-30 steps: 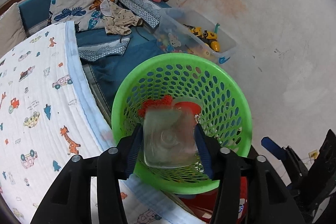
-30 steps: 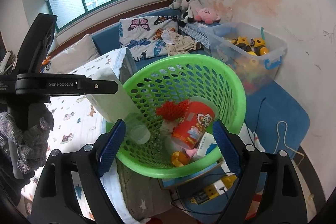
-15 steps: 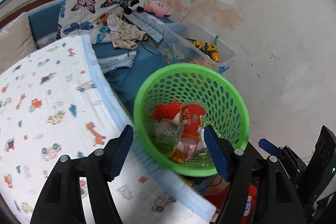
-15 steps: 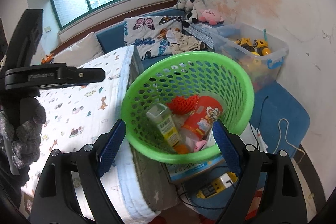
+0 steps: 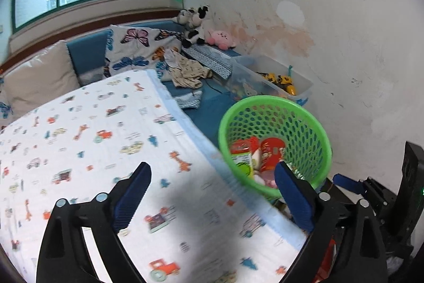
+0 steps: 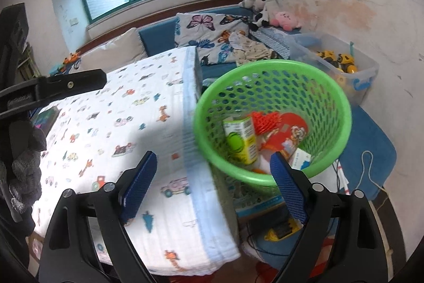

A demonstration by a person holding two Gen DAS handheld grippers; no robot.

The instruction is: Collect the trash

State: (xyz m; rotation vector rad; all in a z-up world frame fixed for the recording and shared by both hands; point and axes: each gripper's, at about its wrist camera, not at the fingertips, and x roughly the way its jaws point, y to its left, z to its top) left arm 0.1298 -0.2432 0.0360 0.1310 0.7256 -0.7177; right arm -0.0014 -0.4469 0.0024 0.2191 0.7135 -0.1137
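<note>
Left wrist view
Left gripper: sitting at the lower centre of the frame, its blue-padded fingers spreading wide and gripping nothing.
Blanket: white with cartoon prints, filling the left and lower centre of the frame.
Green basket: standing at centre right, just beside the blanket's edge.
Trash: lying inside the basket; a red cup and a green-and-white carton are showing.
Toy bin: clear plastic, sitting above the basket against the wall.

Right wrist view
Right gripper: sitting at the lower centre, released, with nothing between its pads.
Green basket: occupying the centre right, its rim touching the blanket edge.
Carton: leaning inside the basket at its left.
Red cup: lying to the carton's right.
Left gripper: reaching in from the left edge of the frame.
</note>
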